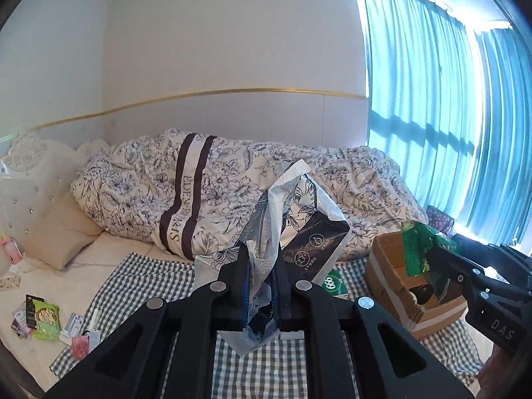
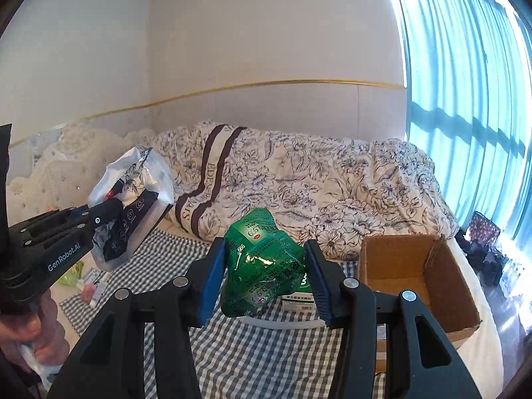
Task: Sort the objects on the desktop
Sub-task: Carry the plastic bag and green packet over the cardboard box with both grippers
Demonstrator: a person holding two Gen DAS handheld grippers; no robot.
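Note:
My left gripper is shut on the lower part of a crinkled white and black floral pouch, held up above the checkered cloth. In the right wrist view the same pouch hangs at the left in the left gripper. My right gripper is shut on a crumpled green foil packet, lifted off the cloth. From the left wrist view that green packet sits in the right gripper just over the open cardboard box.
The cardboard box stands at the right on the checkered cloth. A green and white medicine box lies beside it. Several small packets lie at the left. A floral duvet lies behind. A hand holds the left gripper.

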